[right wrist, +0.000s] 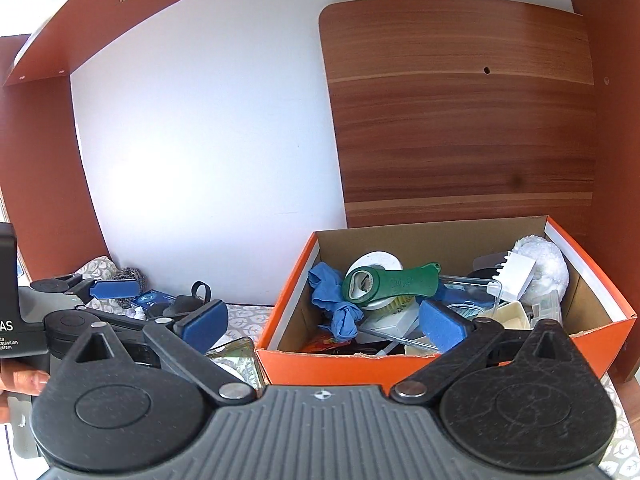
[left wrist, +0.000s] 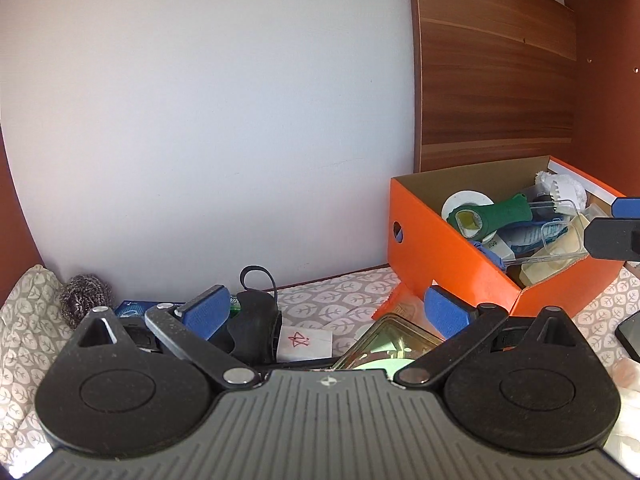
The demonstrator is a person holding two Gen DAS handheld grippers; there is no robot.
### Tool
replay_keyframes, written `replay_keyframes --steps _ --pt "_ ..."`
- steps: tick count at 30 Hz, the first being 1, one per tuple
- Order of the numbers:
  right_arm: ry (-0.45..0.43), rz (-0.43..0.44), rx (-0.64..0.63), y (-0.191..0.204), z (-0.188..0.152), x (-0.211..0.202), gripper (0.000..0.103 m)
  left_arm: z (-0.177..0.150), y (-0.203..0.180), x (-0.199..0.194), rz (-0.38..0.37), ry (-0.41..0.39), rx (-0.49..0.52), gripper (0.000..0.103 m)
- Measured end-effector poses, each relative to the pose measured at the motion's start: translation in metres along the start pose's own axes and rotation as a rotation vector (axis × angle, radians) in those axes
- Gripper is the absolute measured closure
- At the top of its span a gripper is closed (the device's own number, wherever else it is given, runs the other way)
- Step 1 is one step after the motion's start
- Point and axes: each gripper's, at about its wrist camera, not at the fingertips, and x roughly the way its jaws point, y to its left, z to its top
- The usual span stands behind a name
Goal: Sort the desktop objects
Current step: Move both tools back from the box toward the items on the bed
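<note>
The left gripper hangs low over the bench, its blue-padded fingers spread wide with nothing between them. Below and ahead of it lie a black object with a loop strap, a white slip with a red mark and a clear yellowish glass container; a steel wool ball sits at the back left against the white wall. The right gripper is likewise wide open and holds nothing, poised at the near rim of the orange box, with its right finger over the box's contents. The box stands on the bench's right side in front of a wooden panel and holds sorted items: a green bottle opener lying across a white tape roll, a crumpled blue glove, a clear plastic case and a white fluffy cloth.
</note>
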Motion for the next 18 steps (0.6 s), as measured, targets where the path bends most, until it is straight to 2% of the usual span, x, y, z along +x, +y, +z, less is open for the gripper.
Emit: replay_keyframes --steps 18 --pt "0.053 0.19 -0.072 0.103 -0.021 0.023 0.0 -0.045 0.082 -0.023 0.118 0.04 -0.056 0.0"
